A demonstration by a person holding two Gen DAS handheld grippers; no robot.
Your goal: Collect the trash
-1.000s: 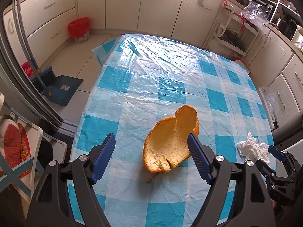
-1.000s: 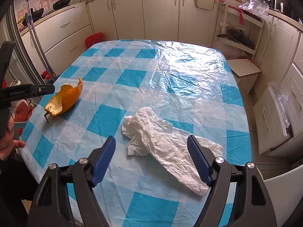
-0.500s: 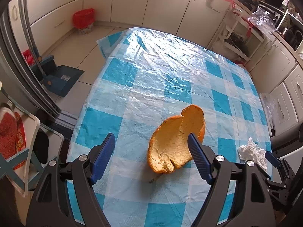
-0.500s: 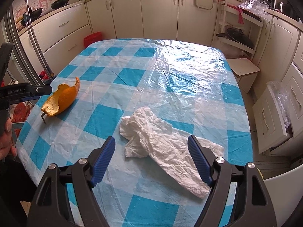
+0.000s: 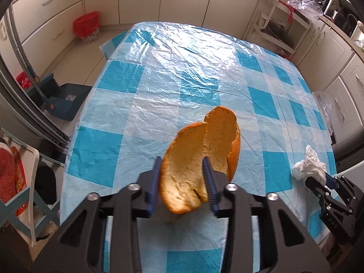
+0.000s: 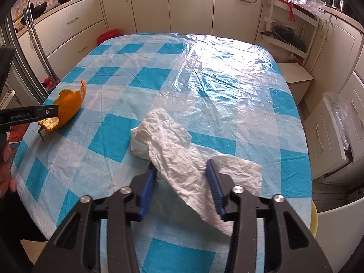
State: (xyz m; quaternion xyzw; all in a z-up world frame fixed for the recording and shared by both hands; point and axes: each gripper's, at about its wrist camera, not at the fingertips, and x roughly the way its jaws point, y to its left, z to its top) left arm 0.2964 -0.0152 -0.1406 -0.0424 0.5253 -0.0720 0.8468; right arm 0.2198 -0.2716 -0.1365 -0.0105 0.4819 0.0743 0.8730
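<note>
A large orange peel (image 5: 200, 159) sits between the blue pads of my left gripper (image 5: 182, 182), which is shut on it; the peel looks lifted a little off the blue checked table (image 5: 182, 79). The peel also shows in the right wrist view (image 6: 68, 107), held at the table's left edge. My right gripper (image 6: 180, 188) is shut on a crumpled white tissue (image 6: 173, 145) that trails over the table near the front edge. The tissue also shows in the left wrist view (image 5: 309, 163), with the right gripper (image 5: 329, 182) on it.
A red bin (image 5: 86, 26) stands on the floor by the far-left cabinets. A blue dustpan (image 5: 63, 100) and broom lie left of the table. A white rack (image 5: 279, 25) stands at the back right. A stool (image 6: 295, 75) is by the table's right side.
Both grippers have gone from wide open to shut: the left one on the orange peel, the right one on the tissue. The peel has tilted up between the left pads.
</note>
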